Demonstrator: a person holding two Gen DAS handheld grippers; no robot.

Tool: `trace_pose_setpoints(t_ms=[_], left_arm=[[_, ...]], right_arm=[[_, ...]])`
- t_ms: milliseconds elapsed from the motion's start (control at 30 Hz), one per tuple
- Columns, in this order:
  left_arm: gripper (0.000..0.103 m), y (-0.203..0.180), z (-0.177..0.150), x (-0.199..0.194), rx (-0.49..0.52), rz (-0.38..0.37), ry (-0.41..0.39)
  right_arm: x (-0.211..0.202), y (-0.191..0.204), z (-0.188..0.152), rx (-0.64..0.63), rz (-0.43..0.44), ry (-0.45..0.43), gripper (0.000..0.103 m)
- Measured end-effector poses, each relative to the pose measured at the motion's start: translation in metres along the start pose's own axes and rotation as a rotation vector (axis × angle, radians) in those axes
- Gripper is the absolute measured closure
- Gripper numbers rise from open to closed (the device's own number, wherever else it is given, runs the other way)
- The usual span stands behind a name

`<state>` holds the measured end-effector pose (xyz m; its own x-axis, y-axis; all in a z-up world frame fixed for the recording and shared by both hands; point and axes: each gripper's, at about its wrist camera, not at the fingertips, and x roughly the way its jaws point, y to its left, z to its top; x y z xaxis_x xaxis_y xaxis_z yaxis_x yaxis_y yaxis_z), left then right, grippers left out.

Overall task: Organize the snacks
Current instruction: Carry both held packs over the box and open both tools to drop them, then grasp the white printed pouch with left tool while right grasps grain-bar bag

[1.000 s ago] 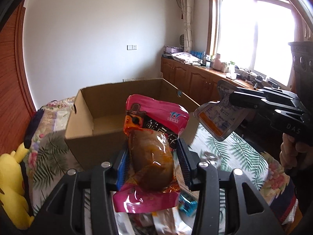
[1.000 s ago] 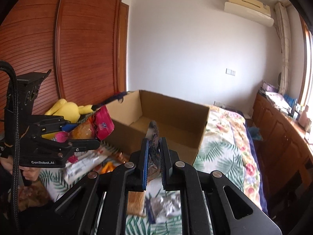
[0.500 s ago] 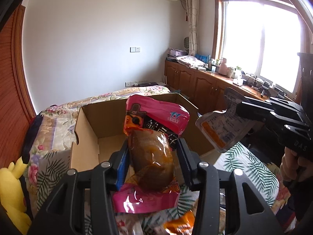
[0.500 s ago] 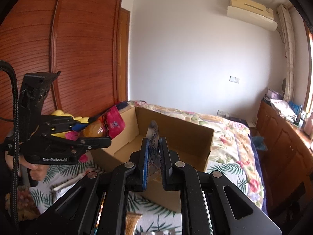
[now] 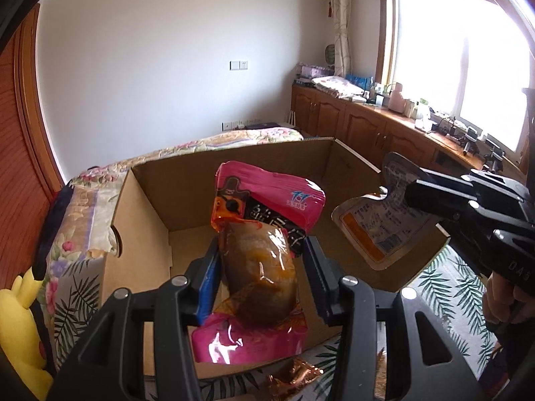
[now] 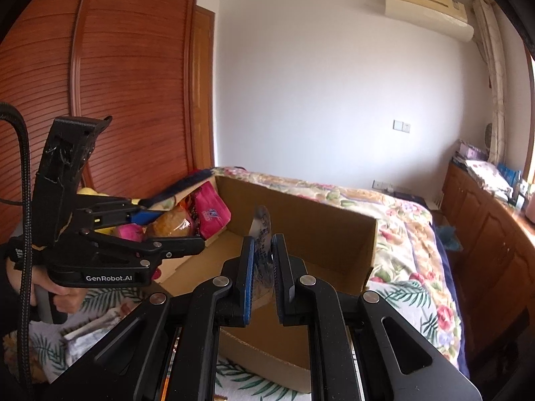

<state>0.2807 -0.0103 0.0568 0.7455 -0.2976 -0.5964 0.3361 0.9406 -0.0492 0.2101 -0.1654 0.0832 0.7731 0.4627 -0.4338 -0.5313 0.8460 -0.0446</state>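
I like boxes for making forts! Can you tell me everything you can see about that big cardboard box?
The cardboard box is plain brown, rectangular and open on top, with a curved handle cutout in one short wall. The inside that shows looks empty: bare floor and walls. It sits on a leafy, flowery bedspread. The left gripper holds a pink snack packet above its opening, and the right gripper holds a flat silver pouch over its other end. A crumpled gold wrapper lies just outside its near wall.
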Motion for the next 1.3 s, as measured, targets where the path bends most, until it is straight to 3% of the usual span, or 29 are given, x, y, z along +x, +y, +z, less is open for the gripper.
trace_pose_setpoints(t_ms=[300, 700, 800, 833, 1067, 1300], left_arm=[[0.056, -0.002, -0.004, 0.017, -0.007, 0.008, 0.038], [0.056, -0.004, -0.007, 0.006, 0.012, 0.019, 0.007], [0.055, -0.004, -0.01, 0.0, 0.016, 0.016, 0.005], [0.055, -0.003, -0.01, -0.002, 0.017, 0.015, 0.003], [0.053, -0.008, -0.015, -0.028, 0.017, 0.015, -0.024], [0.046, -0.009, -0.025, -0.063, 0.004, 0.022, -0.045]], right_arm=[[0.026, 0.003, -0.011, 0.043, 0.0, 0.055, 0.096], [0.043, 0.009, -0.015, 0.073, 0.012, 0.114, 0.095], [0.051, -0.002, -0.017, 0.092, 0.019, 0.124, 0.093], [0.051, -0.004, -0.016, 0.101, 0.019, 0.127, 0.088], [0.034, -0.004, -0.015, 0.122, 0.012, 0.109, 0.077], [0.005, 0.003, -0.014, 0.114, -0.01, 0.09, 0.073]])
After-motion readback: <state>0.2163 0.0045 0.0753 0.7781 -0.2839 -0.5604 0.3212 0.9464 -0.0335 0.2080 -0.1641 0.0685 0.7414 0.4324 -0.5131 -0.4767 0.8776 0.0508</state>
